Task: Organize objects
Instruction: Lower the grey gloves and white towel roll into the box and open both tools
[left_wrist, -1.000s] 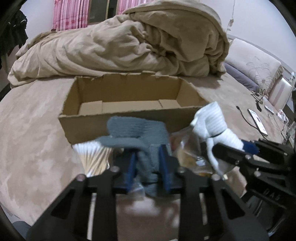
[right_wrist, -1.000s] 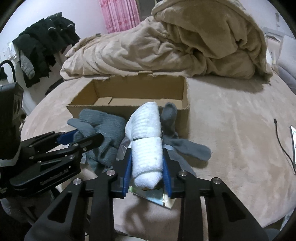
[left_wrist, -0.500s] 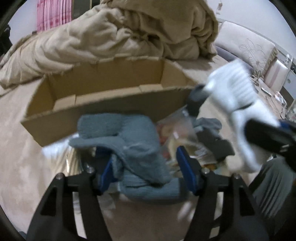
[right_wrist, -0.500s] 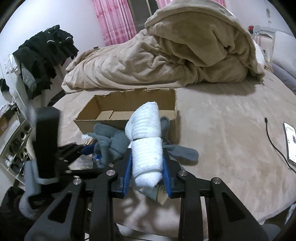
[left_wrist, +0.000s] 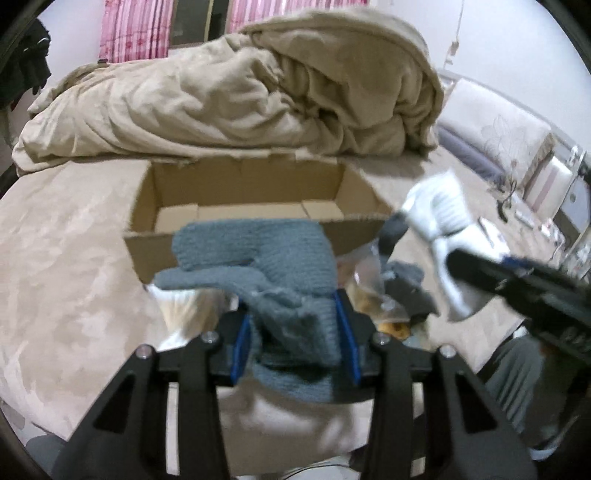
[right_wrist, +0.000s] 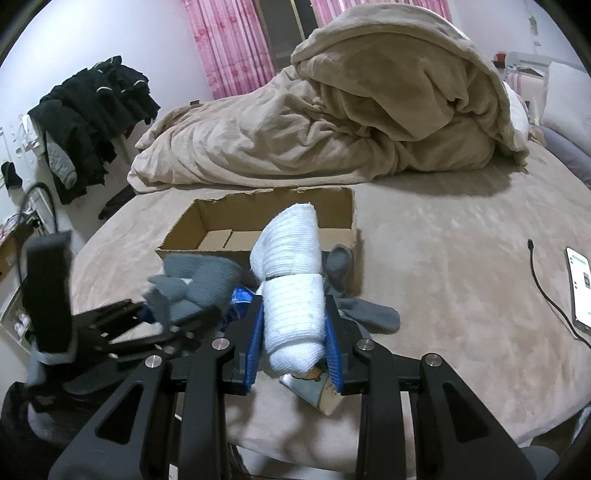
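My left gripper (left_wrist: 295, 325) is shut on a grey knitted glove (left_wrist: 273, 258) and holds it above the bed, in front of an open cardboard box (left_wrist: 236, 243). My right gripper (right_wrist: 293, 339) is shut on a rolled white sock (right_wrist: 291, 280), also lifted, just in front of the box (right_wrist: 258, 221). In the left wrist view the white sock (left_wrist: 439, 218) and the right gripper show at the right. In the right wrist view the grey glove (right_wrist: 195, 284) and the left gripper (right_wrist: 159, 317) show at the left. A second grey glove (right_wrist: 365, 314) lies on the bed beside the box.
A plastic bag of small items (left_wrist: 373, 288) and a card packet (right_wrist: 314, 387) lie on the bed under the grippers. A bunched beige duvet (right_wrist: 332, 122) lies behind the box. A phone (right_wrist: 580, 288) with a cable (right_wrist: 546, 284) lies at the right. Dark clothes (right_wrist: 92, 118) hang at the left.
Both grippers have lifted their items higher off the bed and drawn back a little from the box. The left gripper loosened on the glove half a second ago and now grips it.
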